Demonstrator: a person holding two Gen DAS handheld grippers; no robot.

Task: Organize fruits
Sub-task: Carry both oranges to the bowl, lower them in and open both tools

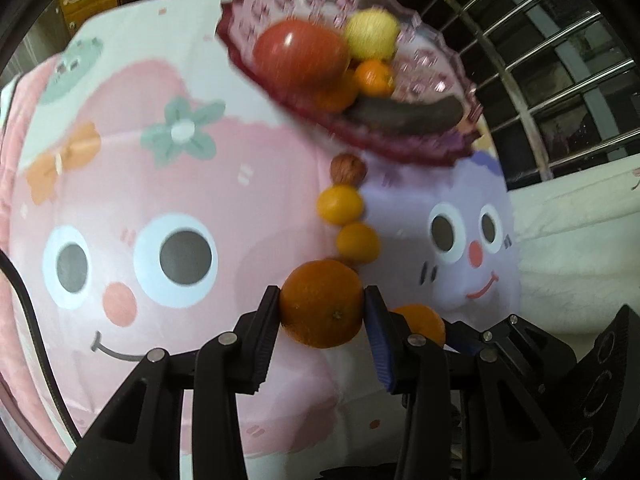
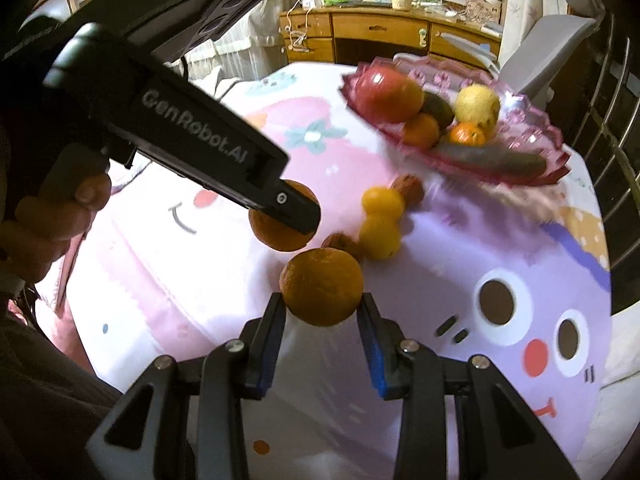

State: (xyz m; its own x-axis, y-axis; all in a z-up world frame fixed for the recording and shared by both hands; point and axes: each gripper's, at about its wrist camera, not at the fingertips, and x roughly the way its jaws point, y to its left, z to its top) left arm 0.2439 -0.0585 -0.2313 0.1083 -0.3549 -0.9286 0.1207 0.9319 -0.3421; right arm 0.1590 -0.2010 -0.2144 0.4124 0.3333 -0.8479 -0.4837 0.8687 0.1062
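My left gripper (image 1: 322,304) is shut on an orange (image 1: 322,304), held above the cartoon-print cloth. My right gripper (image 2: 322,300) is shut on another orange (image 2: 322,286); that orange also shows in the left wrist view (image 1: 424,322), just right of my left fingers. The left gripper and its orange (image 2: 276,224) show in the right wrist view. A pink scalloped plate (image 1: 440,148) holds a red apple (image 1: 300,54), a yellow fruit (image 1: 372,36), small oranges (image 1: 374,78) and a dark banana (image 1: 404,114). Two yellow citrus fruits (image 1: 340,204) (image 1: 358,242) and a walnut (image 1: 348,168) lie on the cloth.
A second walnut (image 2: 344,244) lies by the yellow fruits. The plate also shows in the right wrist view (image 2: 532,140). A metal railing (image 1: 552,60) runs along the far right. A wooden desk (image 2: 380,32) and a white chair (image 2: 548,44) stand beyond the table.
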